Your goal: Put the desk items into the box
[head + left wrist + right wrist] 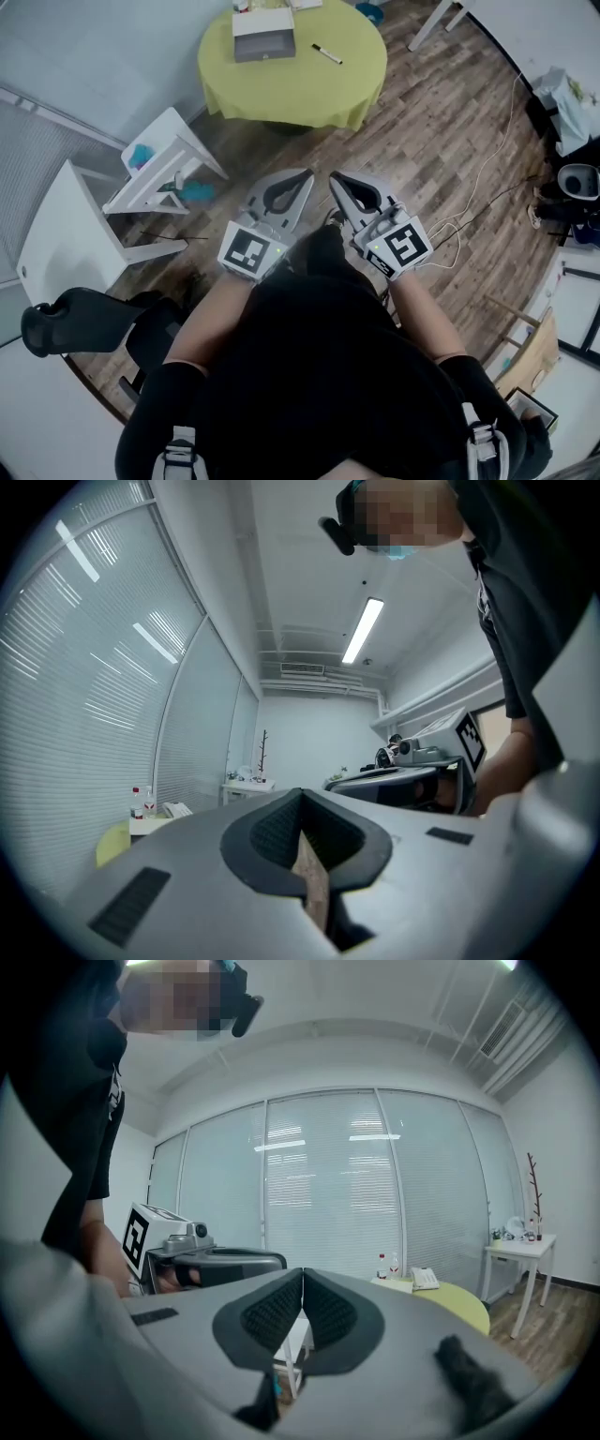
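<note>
A round table with a yellow-green cloth (281,84) stands across the wooden floor, far from me. On it sit a grey-white box (263,34) and a black marker pen (326,53). I hold both grippers close to my body, side by side and well short of the table. My left gripper (306,175) is shut with nothing in it, its pads meeting at the tips (300,795). My right gripper (334,177) is shut and empty too (302,1273). The right gripper view shows the table (455,1299), the box (423,1279) and two small bottles (386,1266).
White shelf units (159,173) stand at the left and a black chair (80,319) at the lower left. Cables (487,202) trail over the floor on the right beside bags and gear (574,178). A white side table (521,1258) stands by the blinds.
</note>
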{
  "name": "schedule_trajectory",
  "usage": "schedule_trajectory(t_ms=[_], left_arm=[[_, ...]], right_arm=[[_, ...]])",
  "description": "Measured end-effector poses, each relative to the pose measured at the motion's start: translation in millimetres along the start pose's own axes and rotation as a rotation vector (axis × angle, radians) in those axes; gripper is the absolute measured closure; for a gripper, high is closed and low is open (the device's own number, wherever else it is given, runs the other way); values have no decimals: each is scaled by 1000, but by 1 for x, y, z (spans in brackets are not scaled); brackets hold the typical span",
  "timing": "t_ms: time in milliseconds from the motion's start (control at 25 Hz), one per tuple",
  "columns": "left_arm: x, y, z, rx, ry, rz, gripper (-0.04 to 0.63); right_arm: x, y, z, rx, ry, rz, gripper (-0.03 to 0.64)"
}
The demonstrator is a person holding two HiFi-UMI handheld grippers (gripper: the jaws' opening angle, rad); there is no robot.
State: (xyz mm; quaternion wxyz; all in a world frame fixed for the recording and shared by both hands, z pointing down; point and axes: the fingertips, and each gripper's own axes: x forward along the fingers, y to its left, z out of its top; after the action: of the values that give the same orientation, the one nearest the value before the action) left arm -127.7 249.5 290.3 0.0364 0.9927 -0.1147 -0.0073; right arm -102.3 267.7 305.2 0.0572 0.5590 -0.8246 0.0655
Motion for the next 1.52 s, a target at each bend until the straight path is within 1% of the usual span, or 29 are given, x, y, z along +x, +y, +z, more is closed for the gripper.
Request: schedule_trajectory(t_ms=[120,240,360,480,640,760,880,1000,1160,1320,1520], left_arm=[[29,13,1,1,13,19,589],[59,25,-3,-20,42,47,589],[90,33,0,-14,41,63,589],[121,37,-2,-8,73,77,589],[161,39,-5,-6,90,105,589],[186,42,-7,-10,93,132,589],[209,45,-8,-34,85,157,589],[228,51,-10,-52,86,170,589],[242,66,-15,-45,102,181,589],[252,90,-21,-49,107,184,589],[272,133,-29,-57,94,162,589]], right_arm=[[10,-30,4,-3,-3,22,600],[17,-62,6,1,-2,44,600],[22,-94,7,13,-7,69,600],[24,-124,11,27,-20,91,600],[23,-161,13,39,-33,127,600],[23,-185,14,33,-37,154,600],[21,-210,15,39,-42,168,600],[27,-232,14,50,-36,174,600],[40,-252,9,58,-30,183,600],[62,-266,6,65,-26,183,600],[104,-288,4,49,-7,176,600]])
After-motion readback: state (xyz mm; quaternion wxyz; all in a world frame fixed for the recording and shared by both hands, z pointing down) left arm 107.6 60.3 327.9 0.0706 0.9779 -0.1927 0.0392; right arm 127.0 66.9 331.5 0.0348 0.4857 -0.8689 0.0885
